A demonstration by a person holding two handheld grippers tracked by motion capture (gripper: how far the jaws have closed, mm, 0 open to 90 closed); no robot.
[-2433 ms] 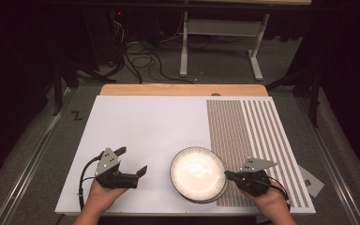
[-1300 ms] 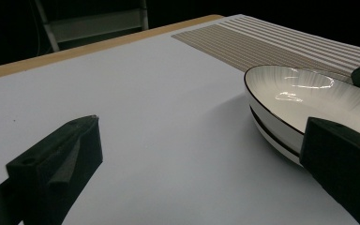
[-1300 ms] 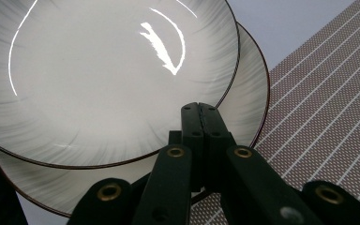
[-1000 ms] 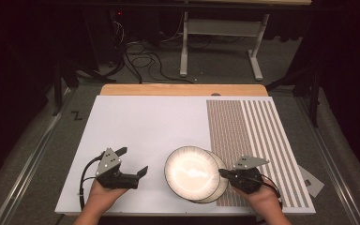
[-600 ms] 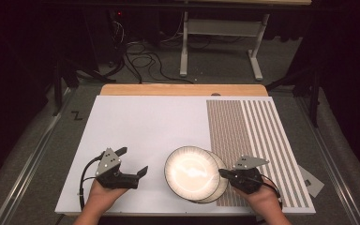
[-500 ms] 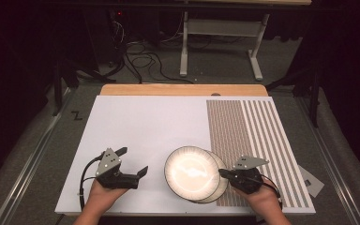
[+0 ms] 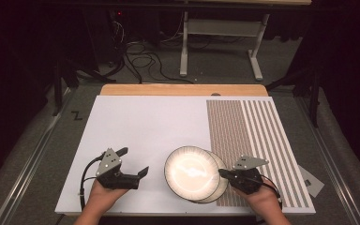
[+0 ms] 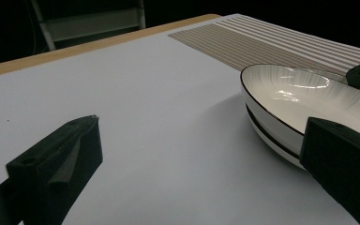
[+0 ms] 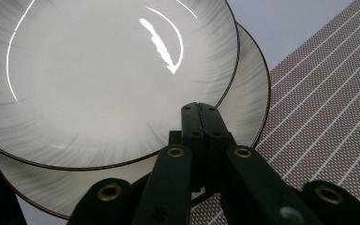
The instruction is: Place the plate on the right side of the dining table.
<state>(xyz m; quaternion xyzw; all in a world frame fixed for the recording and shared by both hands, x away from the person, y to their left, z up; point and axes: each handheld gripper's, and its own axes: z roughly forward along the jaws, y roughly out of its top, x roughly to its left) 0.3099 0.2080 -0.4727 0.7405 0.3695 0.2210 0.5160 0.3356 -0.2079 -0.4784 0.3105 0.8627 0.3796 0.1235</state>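
Two white plates with dark rims lie stacked near the table's front edge. The upper plate [image 7: 191, 172] [image 9: 108, 70] [image 8: 304, 93] sits offset to the left, baring a crescent of the lower plate [image 7: 218, 191] [image 9: 248, 93] [image 8: 267, 136] on the right. My right gripper [image 7: 221, 173] [image 9: 199, 110] is shut with nothing between its jaws. Its tip rests over the lower plate's bared part, right at the upper plate's rim. My left gripper [image 7: 132, 161] [image 8: 200, 136] stands open on the white surface left of the plates, holding nothing.
The plates rest where a white board [image 7: 159, 126] meets a brown striped placemat [image 7: 258, 136]. A wooden strip [image 7: 183, 89] runs along the board's far edge. A small grey tag [image 7: 311, 180] lies off the board at right. Cables and table legs lie beyond on the floor.
Since the earliest frame the upper plate has slid left off the lower one, and the right gripper has followed it left. Over the last second nothing has moved.
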